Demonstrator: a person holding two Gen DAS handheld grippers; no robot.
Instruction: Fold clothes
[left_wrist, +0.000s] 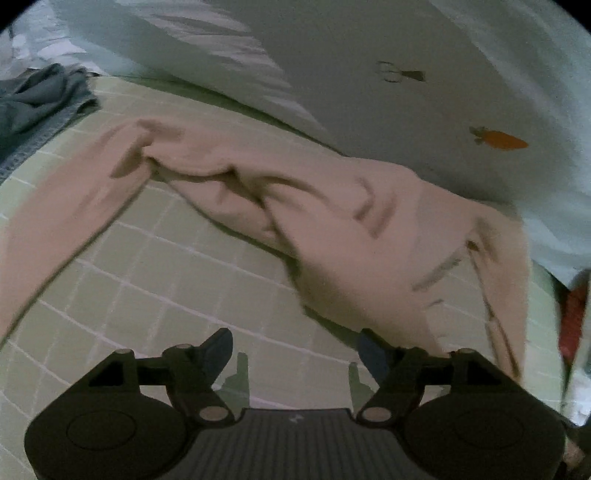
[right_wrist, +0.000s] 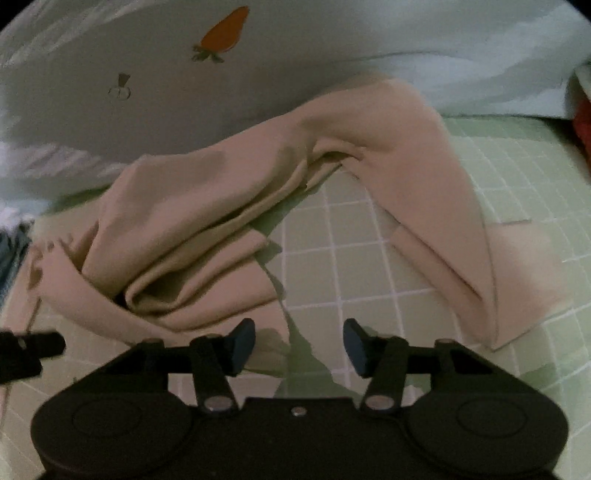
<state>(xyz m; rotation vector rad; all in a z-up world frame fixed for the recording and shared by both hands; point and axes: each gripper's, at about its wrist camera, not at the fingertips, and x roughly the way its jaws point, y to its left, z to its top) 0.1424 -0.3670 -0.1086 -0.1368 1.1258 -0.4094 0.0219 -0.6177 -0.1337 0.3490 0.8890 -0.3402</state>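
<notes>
Both jaws stand apart with nothing between them: the left gripper (left_wrist: 291, 350) and right gripper (right_wrist: 299, 341) hover over the green checked sheet (left_wrist: 155, 266). Along its far edge, against a white carrot-print quilt (left_wrist: 369, 74), lies the crumpled beige garment (right_wrist: 207, 221). Judging by the bunching, each gripper should pinch one single-layer edge and spread it flat first.

The light is dim and flat, with a greenish cast. Both views are smeared by blur, worst on the pink cloth (left_wrist: 332, 229). Soft shadows sit under its folds. Fisheye bending curves the grid lines, and the corners go black.
</notes>
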